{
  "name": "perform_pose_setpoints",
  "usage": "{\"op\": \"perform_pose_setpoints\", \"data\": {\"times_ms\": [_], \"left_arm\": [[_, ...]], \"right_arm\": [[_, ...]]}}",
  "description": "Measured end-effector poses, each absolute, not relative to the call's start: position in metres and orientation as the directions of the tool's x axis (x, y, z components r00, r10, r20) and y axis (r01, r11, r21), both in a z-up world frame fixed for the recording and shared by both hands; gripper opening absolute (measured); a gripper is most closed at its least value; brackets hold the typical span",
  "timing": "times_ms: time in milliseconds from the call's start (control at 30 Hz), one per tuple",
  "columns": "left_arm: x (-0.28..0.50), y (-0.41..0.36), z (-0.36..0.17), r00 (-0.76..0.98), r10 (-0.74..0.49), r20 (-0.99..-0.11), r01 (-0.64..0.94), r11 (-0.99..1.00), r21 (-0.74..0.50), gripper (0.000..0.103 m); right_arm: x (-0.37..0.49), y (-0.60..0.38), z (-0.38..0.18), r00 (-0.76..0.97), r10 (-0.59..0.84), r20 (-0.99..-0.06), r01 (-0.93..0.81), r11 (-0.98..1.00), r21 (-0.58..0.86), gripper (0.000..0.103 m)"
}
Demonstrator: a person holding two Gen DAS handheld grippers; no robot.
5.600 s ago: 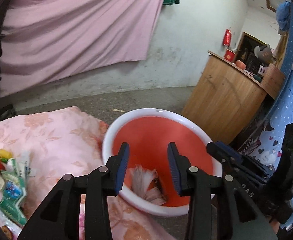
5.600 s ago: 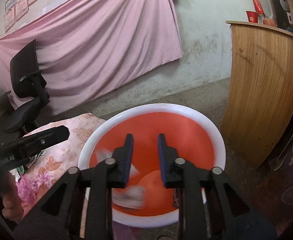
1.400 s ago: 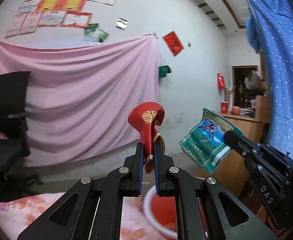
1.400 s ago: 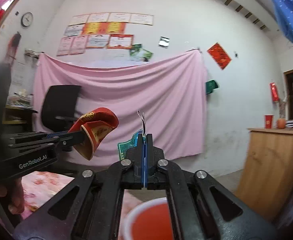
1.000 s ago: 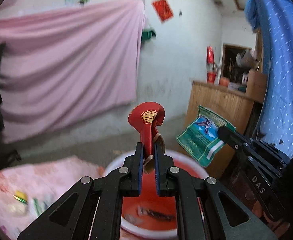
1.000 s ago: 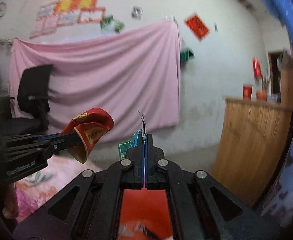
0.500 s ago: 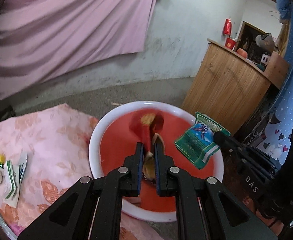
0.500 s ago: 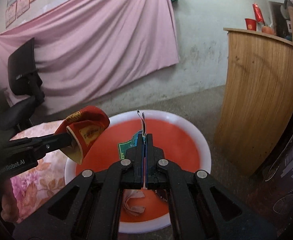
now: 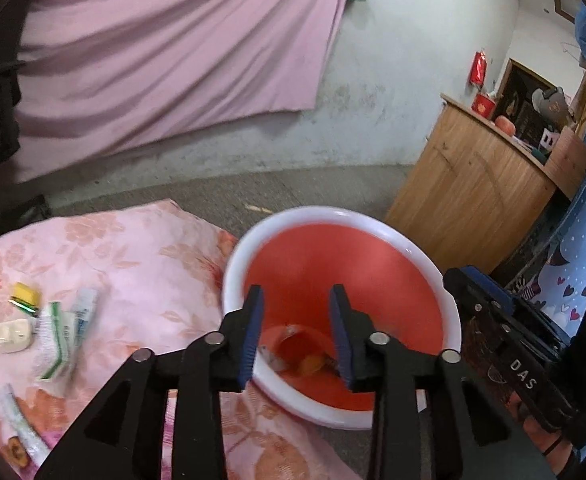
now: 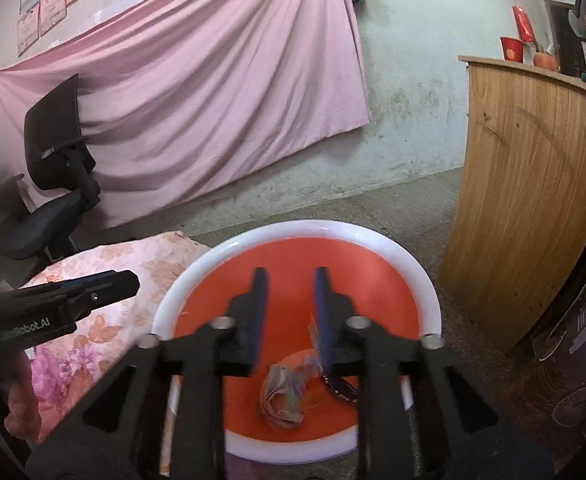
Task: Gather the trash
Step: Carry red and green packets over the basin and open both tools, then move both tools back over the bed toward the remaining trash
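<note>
Two tongs over one basin [image 9: 233, 272], red inside with a white rim, standing on the floor against the edge of a pink flowered cloth [image 9: 133, 264].

Left tongs [image 9: 296, 332]: jaws have just been opening, now spread, nothing between the pads. Right tongs [image 10: 289, 312]: same, jaws have just been opening, now spread and empty; a thin scrap of wrapper hangs just beside the right-hand pad, and I cannot tell whether it touches.

Trash in the basin bottom, right wrist view: one crumpled wrapper [image 10: 283, 398], pale and multicoloured, at 6 o'clock of the bowl; one dark flat piece [image 10: 339, 390] beside it toward 4 o'clock. In the left wrist view, a red cup [image 9: 299, 350] lies on its side there, with a small orange bit next to it. Exact count blurred.

Trash left on the cloth, at 9 o'clock from the basin:
- one small yellow packet [image 9: 25, 295]
- one whitish lump [image 9: 11, 334]
- two or three green-and-white wrappers [image 9: 63, 336], blurred
- one long packet [image 9: 23, 436] near the lower edge

A hand [image 10: 17, 396] grips the left tongs' handle.
</note>
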State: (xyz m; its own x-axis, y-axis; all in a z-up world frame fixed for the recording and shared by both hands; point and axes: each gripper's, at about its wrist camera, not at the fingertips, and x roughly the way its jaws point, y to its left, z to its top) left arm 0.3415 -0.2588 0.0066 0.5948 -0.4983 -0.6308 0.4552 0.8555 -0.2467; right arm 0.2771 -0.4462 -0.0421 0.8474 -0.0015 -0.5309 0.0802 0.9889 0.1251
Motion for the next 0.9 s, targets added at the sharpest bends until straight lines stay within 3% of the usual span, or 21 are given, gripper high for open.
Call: {"op": "perform_pose_setpoints", "data": {"times_ms": [133, 267, 333, 367, 400, 467, 900], "left_arm": [[0.332, -0.238, 0.015, 0.641, -0.49, -0.591, 0.427, 0.867, -0.256, 0.041], [0.321, -0.213, 0.026, 0.699, -0.469, -0.539, 0.392, 0.882, -0.26, 0.057], [0.316, -0.201, 0.032, 0.728, -0.458, -0.51, 0.374, 0.889, -0.264, 0.071], [0.314, -0.194, 0.035, 0.752, -0.441, -0.49, 0.357, 0.897, -0.26, 0.088], [0.308, -0.184, 0.039, 0.791, -0.407, -0.457, 0.325, 0.912, -0.25, 0.097], [0.3, -0.172, 0.046, 0.835, -0.38, -0.397, 0.3, 0.92, -0.25, 0.099], [0.246, -0.072, 0.075, 0.976, -0.123, -0.18, 0.089, 0.978, -0.186, 0.101]], "right_arm": [[0.274, -0.439, -0.032, 0.863, 0.007, -0.506, 0.063, 0.991, 0.122, 0.064], [0.27, -0.429, -0.021, 0.879, 0.017, -0.476, 0.048, 0.991, 0.125, 0.079], [0.267, -0.425, -0.016, 0.888, 0.023, -0.458, 0.041, 0.991, 0.129, 0.086], [0.266, -0.422, -0.013, 0.895, 0.028, -0.445, 0.035, 0.991, 0.132, 0.091], [0.264, -0.418, -0.009, 0.902, 0.035, -0.43, 0.026, 0.99, 0.136, 0.094], [0.261, -0.411, -0.002, 0.918, 0.051, -0.394, 0.008, 0.989, 0.147, 0.103], [0.246, -0.34, 0.027, 0.969, 0.182, -0.169, -0.162, 0.979, 0.125, 0.103]]}}
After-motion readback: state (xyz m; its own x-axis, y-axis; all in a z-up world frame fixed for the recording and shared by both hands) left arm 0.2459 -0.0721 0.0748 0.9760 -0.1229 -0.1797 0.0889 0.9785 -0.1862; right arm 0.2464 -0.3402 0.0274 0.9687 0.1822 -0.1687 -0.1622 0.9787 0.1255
